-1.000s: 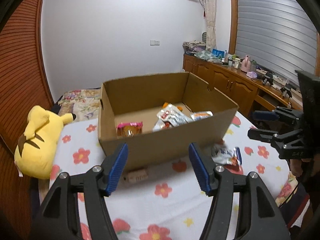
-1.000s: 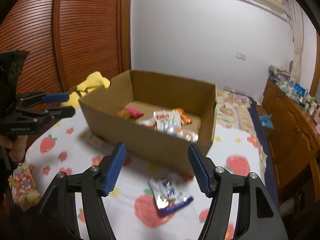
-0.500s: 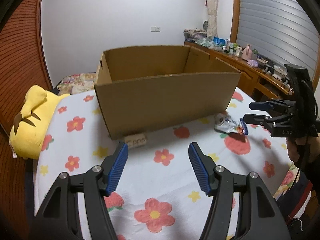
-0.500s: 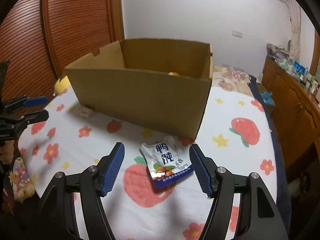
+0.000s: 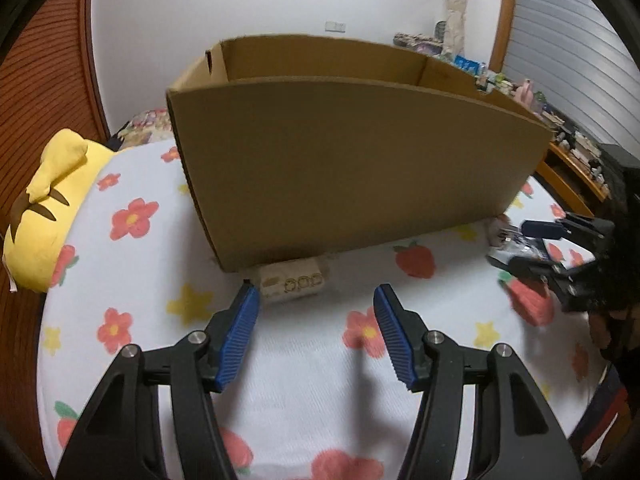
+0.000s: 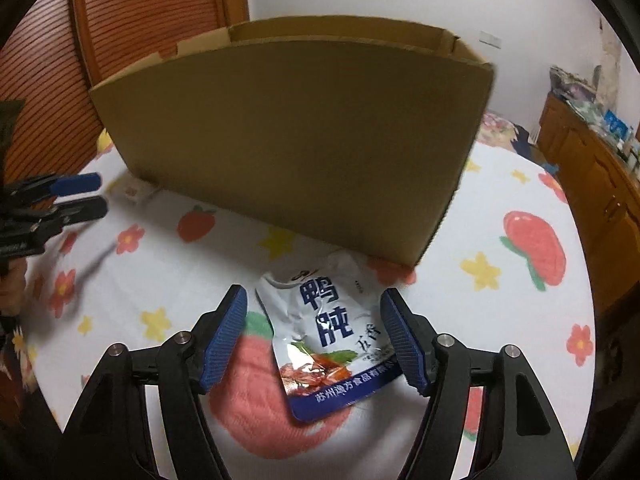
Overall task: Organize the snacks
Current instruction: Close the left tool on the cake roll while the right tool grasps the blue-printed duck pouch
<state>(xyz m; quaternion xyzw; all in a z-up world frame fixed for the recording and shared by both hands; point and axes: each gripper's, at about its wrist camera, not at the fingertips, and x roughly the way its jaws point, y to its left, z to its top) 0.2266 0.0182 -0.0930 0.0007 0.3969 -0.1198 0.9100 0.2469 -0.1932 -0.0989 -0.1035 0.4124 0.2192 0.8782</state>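
A large open cardboard box (image 5: 352,160) (image 6: 300,152) stands on the flowered sheet, and its near wall hides what is inside. A small tan snack packet (image 5: 290,282) (image 6: 138,192) lies against the box's foot, just ahead of my left gripper (image 5: 315,292) (image 6: 102,193), whose jaws are closing slightly with nothing between them. A silver and blue snack pouch (image 6: 332,332) (image 5: 504,232) lies flat on the sheet between the fingers of my right gripper (image 6: 315,292) (image 5: 510,243). Its jaws are opening, and the pads stand clear of the pouch on both sides.
A yellow plush toy (image 5: 48,208) lies at the sheet's left edge. A wooden cabinet (image 6: 600,184) with clutter on top runs along the right wall. Slatted wooden doors (image 6: 120,20) stand behind the box. A hand (image 6: 12,280) holds the left gripper.
Both grippers have come down close to the sheet, so the box's inside has dropped out of sight. The pouch now lies between the right fingers, and the tan packet is near the left tips.
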